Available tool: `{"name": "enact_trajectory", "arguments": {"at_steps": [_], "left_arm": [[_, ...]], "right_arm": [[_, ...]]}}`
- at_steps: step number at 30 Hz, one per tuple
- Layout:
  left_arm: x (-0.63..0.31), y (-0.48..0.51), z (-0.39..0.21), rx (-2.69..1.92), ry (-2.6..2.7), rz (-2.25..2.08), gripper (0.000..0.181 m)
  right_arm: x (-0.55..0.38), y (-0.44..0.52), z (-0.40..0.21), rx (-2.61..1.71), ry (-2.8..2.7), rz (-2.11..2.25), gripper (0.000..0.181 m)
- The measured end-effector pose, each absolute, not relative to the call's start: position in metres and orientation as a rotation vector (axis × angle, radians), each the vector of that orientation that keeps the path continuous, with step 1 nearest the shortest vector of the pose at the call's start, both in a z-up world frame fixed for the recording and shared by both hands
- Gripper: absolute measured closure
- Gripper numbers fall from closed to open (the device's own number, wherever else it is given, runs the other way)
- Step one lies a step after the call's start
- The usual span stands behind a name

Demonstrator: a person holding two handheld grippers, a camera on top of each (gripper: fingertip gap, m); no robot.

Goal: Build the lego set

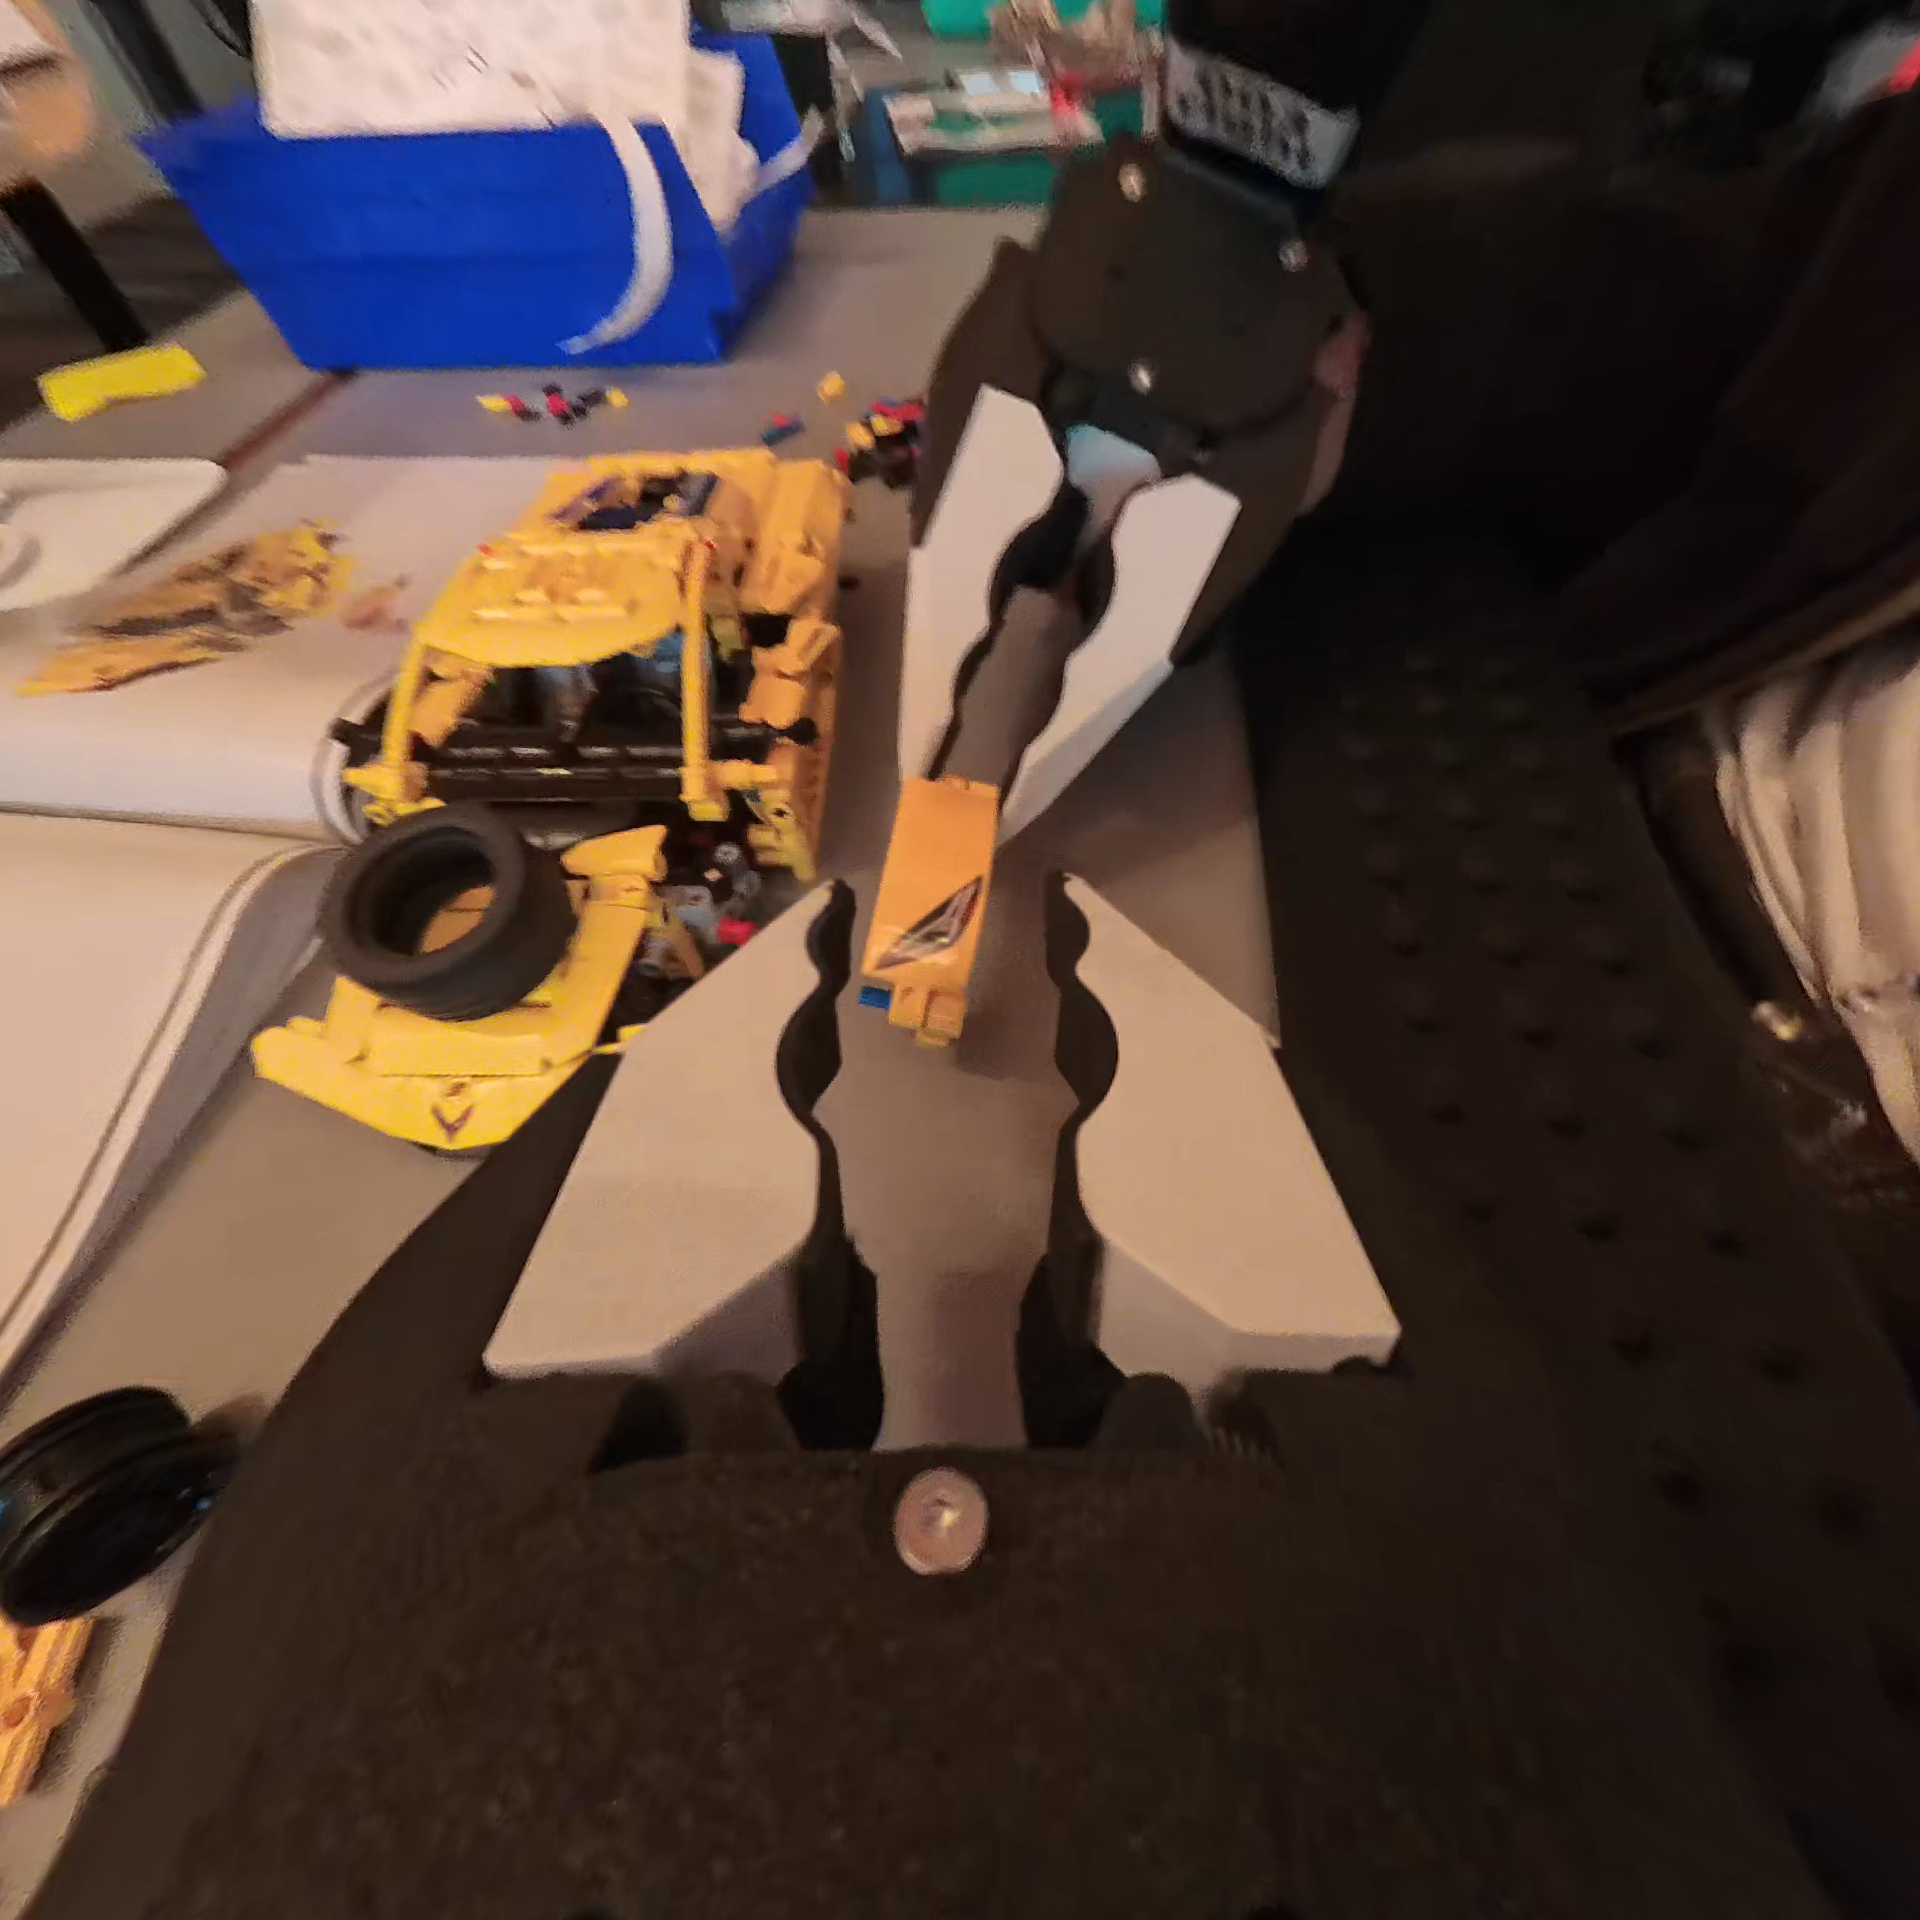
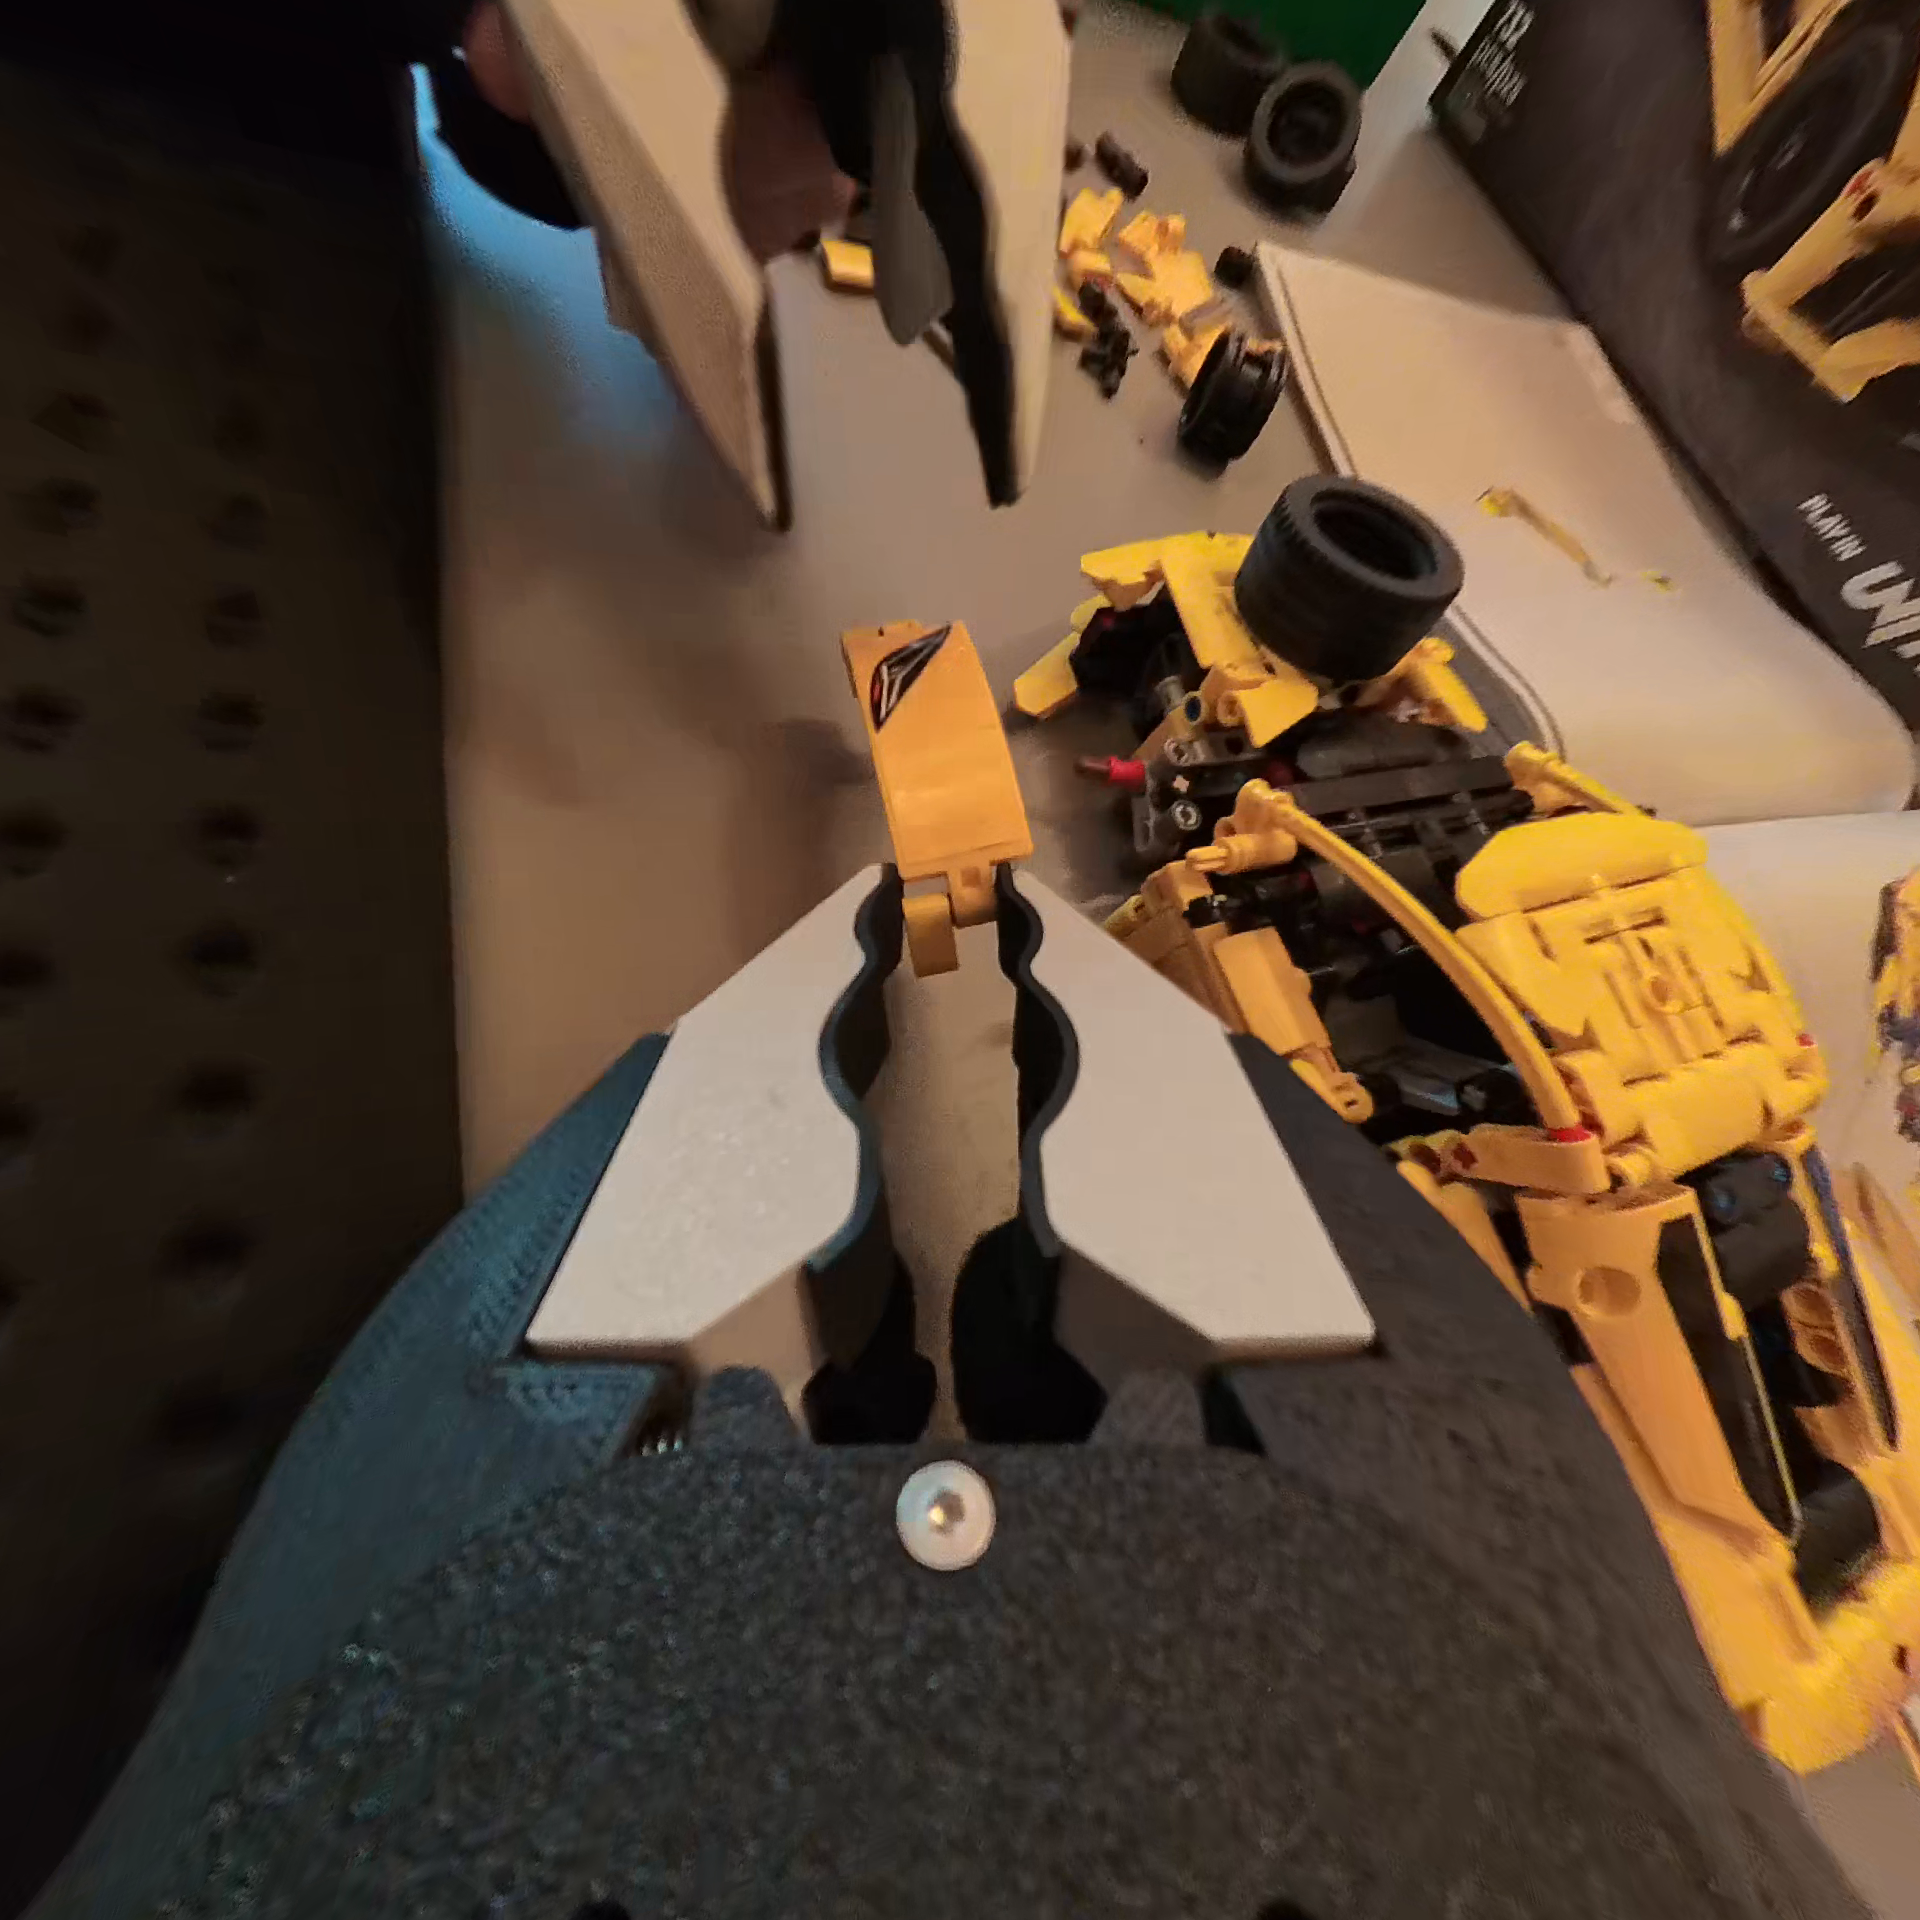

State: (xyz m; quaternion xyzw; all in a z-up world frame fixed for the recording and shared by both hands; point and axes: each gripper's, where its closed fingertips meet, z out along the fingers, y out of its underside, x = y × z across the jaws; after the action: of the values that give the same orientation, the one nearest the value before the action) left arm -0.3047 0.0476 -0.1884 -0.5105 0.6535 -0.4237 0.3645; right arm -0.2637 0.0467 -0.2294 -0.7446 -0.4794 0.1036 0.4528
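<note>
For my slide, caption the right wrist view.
Right gripper holds a yellow panel beside the part-built yellow car; a loose tyre sits on it.

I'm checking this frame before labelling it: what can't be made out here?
- Right wrist view: the right gripper covers the yellow panel's connector end, so its pin fit is hidden.
- Left wrist view: the loose small pieces behind the yellow car are blurred and too small to identify.
- Left wrist view: the left gripper body hides the table beneath it.
- Right wrist view: the box is cut off by the frame's edge.
</note>
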Motion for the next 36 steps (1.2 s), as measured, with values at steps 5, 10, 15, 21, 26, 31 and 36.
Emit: {"name": "enact_trajectory", "arguments": {"at_steps": [5, 10, 15, 21, 26, 31, 36], "left_arm": [[-0.293, 0.046, -0.208, -1.374, 1.785, -0.917, 0.143], [-0.284, 0.056, -0.203, -1.343, 1.684, -0.839, 0.143], [-0.282, 0.049, -0.211, -1.379, 1.718, -0.867, 0.143], [-0.278, 0.045, -0.221, -1.459, 1.789, -0.79, 0.143], [-0.274, 0.051, -0.22, -1.475, 1.764, -0.765, 0.134], [-0.277, 0.047, -0.229, -1.503, 1.83, -0.776, 0.134], [-0.277, 0.046, -0.216, -1.465, 1.823, -0.868, 0.153]], "right_arm": [[-0.264, 0.05, -0.237, -1.936, -1.132, 0.352, 0.165], [-0.26, 0.051, -0.236, -1.937, -1.127, 0.326, 0.165], [-0.261, 0.048, -0.232, -1.918, -1.122, 0.343, 0.165], [-0.26, 0.047, -0.238, -1.942, -1.131, 0.332, 0.165], [-0.259, 0.047, -0.236, -1.953, -1.104, 0.363, 0.165], [-0.267, 0.042, -0.224, -1.891, -1.099, 0.445, 0.165], [-0.27, 0.042, -0.213, -1.851, -1.056, 0.512, 0.165]]}}
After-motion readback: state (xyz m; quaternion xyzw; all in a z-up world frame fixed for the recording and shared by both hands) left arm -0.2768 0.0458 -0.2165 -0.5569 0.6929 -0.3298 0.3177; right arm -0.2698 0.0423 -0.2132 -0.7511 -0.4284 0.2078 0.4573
